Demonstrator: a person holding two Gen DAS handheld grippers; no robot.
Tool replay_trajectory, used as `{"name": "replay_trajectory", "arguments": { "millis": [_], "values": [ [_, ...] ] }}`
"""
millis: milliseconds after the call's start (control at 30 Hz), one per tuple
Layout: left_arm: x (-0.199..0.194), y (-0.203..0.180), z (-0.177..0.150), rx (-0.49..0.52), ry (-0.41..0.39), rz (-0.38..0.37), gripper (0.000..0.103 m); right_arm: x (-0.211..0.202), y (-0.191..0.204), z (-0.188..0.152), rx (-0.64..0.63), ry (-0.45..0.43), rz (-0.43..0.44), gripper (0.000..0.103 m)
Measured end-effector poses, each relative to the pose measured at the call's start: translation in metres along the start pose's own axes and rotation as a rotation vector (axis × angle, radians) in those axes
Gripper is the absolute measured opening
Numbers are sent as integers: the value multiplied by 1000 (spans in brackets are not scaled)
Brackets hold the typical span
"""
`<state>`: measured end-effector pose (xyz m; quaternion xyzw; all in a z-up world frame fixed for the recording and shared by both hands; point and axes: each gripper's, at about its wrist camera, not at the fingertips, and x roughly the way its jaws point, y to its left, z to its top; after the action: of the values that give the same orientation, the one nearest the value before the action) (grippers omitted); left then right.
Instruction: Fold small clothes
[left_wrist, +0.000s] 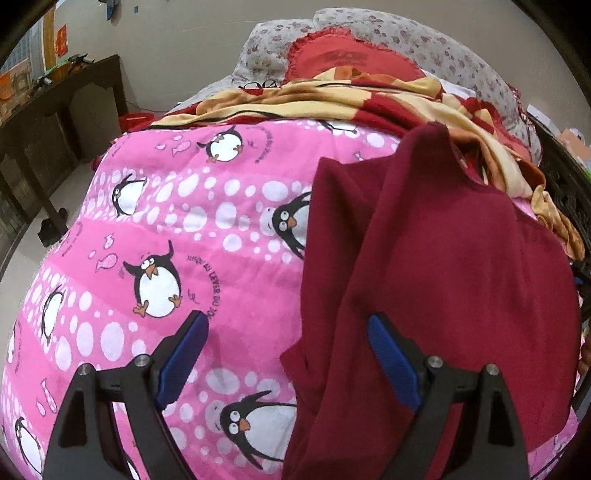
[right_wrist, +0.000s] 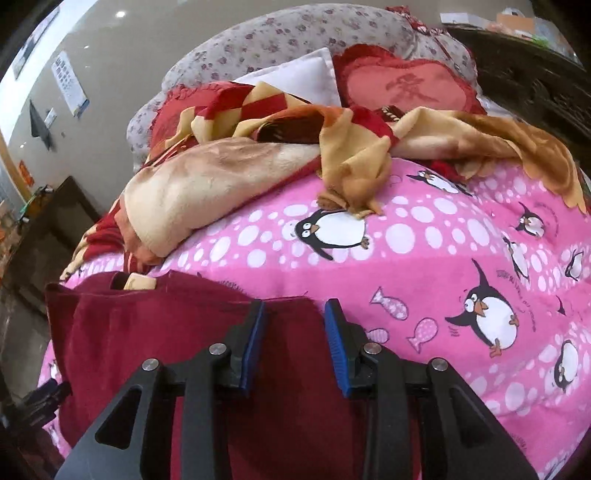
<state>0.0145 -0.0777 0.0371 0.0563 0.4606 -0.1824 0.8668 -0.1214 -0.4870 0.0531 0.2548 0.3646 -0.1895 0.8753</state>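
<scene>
A dark maroon fleece garment (left_wrist: 443, 258) lies on the pink penguin-print bedcover (left_wrist: 221, 221). The left gripper (left_wrist: 288, 328) stands with jaws wide apart at the garment's nine-o'clock edge; the right gripper (right_wrist: 295, 306) hovers at its three-o'clock edge, jaws partly apart, gripping nothing.

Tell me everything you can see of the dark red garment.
The dark red garment is one plain piece of soft, fleecy-looking cloth, with no print. It lies partly folded on the pink penguin blanket, with long creases and an overlapping flap. A pale label shows at one opening. The right gripper hangs over its edge, jaws apart; the left gripper is open, gripping nothing.
</scene>
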Motion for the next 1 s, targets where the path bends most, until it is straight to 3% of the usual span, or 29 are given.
{"name": "replay_trajectory", "arguments": {
  "millis": [233,500,600,667,733,800,833,900,1000],
  "values": [
    [-16,12,-10,-19,-22,-12,92,-64,-7,-1,-27,-123,-2,44],
    [-25,24,-24,-81,-16,-49,92,-56,21,-10,-154,-45,20,45],
    [-25,27,-30,-89,4,-77,92,-23,31,-14,-168,83,-88,45],
    [-26,28,-33,-83,-2,-90,92,-29,40,-13,-145,57,-118,45],
    [-24,29,-35,-79,-3,-103,92,-52,64,-12,-159,-31,-90,47],
    [-20,31,-37,-94,7,-120,92,-62,92,-14,-203,-55,-46,55],
    [-18,32,-38,-106,12,-128,92,-61,108,-16,-235,-44,-5,62],
    [-16,34,-40,-127,13,-141,92,-50,151,-23,-304,23,112,63],
    [-15,35,-40,-143,10,-147,92,-25,202,-33,-354,120,197,63]
  ]
}}
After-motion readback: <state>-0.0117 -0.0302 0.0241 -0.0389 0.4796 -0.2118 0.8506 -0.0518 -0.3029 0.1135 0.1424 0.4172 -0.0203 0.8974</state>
